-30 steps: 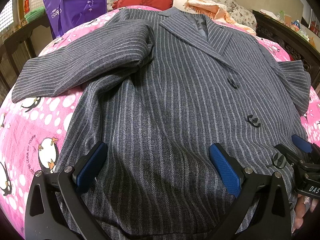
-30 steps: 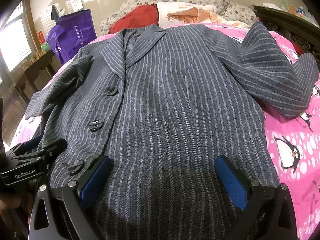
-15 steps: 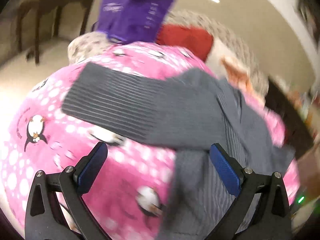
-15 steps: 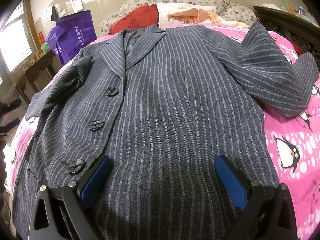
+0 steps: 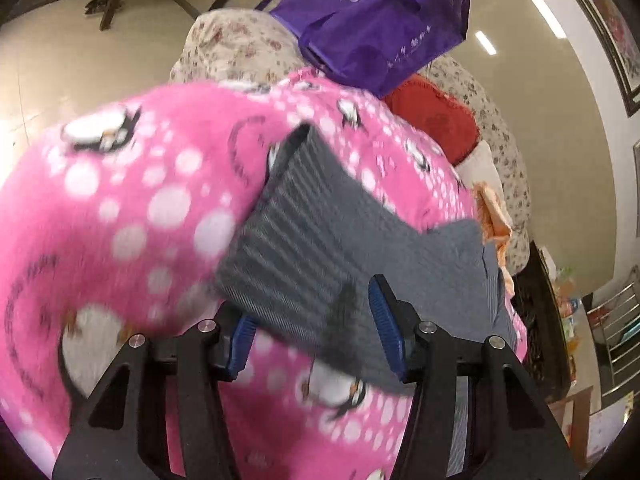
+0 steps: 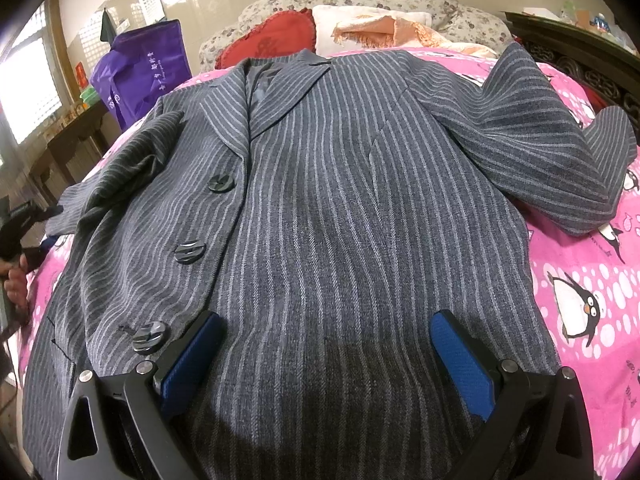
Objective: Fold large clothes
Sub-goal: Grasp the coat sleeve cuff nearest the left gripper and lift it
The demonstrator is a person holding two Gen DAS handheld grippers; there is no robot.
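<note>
- A pink penguin blanket (image 6: 580, 240) covers the bed, and the striped grey jacket (image 6: 340, 220) lies face up across it, collar far, hem near, buttons down its left front.
- The jacket's right sleeve (image 6: 540, 152) lies bent on the blanket at the right; nothing on that side has shifted since the earlier frames.
- The left sleeve (image 5: 304, 240) is the news: a second ago the left claw (image 5: 316, 340) hung wide over the jacket's front near the hem, and it has since swung out to the bed's left edge and rolled over.
- Its jaws are closing with the sleeve cuff between them; the blurred view leaves it unclear whether the pads grip yet.
- That suggests the first fold, the left sleeve going across the body, is about to start.
- The right claw (image 6: 328, 360) has stayed wide and empty over the hem.
</note>
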